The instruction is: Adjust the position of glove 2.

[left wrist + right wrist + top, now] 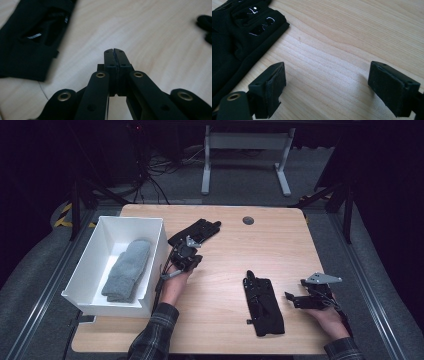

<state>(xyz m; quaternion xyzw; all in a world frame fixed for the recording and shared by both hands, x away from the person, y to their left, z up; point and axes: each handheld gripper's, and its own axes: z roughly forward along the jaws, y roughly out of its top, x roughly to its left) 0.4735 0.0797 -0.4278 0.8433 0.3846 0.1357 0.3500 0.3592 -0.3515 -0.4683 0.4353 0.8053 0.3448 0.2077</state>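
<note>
2 black gloves lie on my table [280, 240]: one glove [196, 233] upper centre, just past my clenched, empty left gripper [186, 256]; the other glove [263, 304] lower centre, beside my released right gripper [296, 301].

We see a pale, matt wooden table [280, 245], two black cloth gloves [263, 302] [196, 232] with glossy patches, fuzzy grey knitted mittens [127, 270], and a smooth white plastic bin [150, 270].

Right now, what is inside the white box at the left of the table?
Grey knitted mittens lie along the floor of the white box, apparently stacked. What lies under them is covered, and the near wall hides the floor just behind it.
</note>
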